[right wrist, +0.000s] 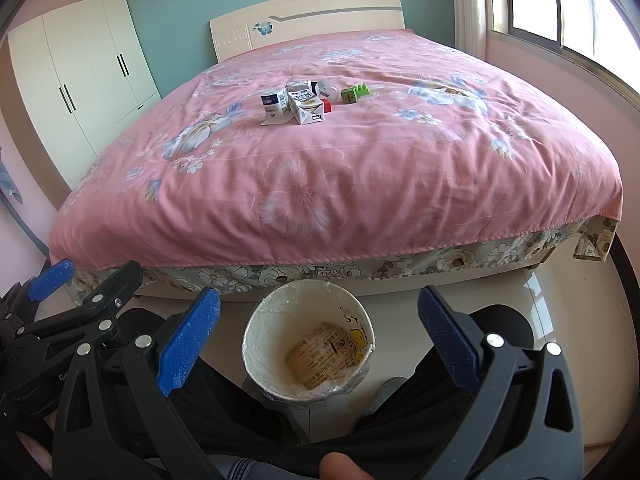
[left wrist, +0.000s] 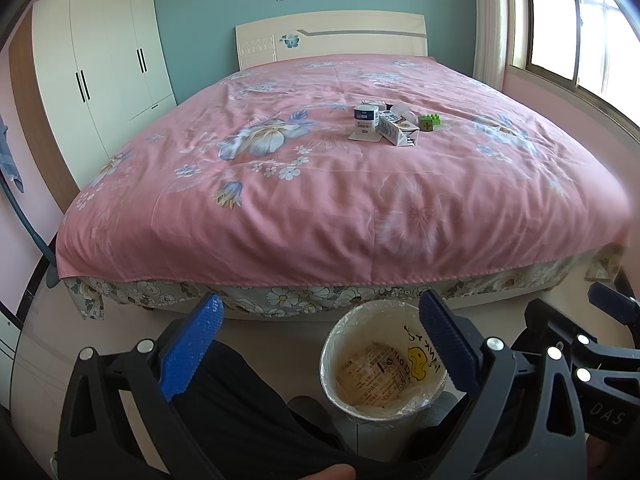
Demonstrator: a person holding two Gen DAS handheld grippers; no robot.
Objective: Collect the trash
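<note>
A small pile of trash lies mid-bed on the pink floral cover: a blue and white can (left wrist: 365, 115) (right wrist: 274, 101), a white milk carton (left wrist: 399, 129) (right wrist: 306, 111), a flat white card (left wrist: 363, 136), a clear cup (right wrist: 327, 88) and a green toy brick (left wrist: 429, 122) (right wrist: 354, 93). A lined waste bin (left wrist: 383, 364) (right wrist: 309, 342) stands on the floor at the bed's foot with a printed wrapper inside. My left gripper (left wrist: 322, 344) and right gripper (right wrist: 320, 340) both hang open and hold nothing above the bin, far short of the pile.
The bed (left wrist: 340, 184) fills the room's middle, with a white headboard (left wrist: 332, 38) behind. A white wardrobe (left wrist: 100, 68) stands at the left and a window (left wrist: 580, 28) at the right. A person's dark trouser legs (right wrist: 224, 412) flank the bin on the tiled floor.
</note>
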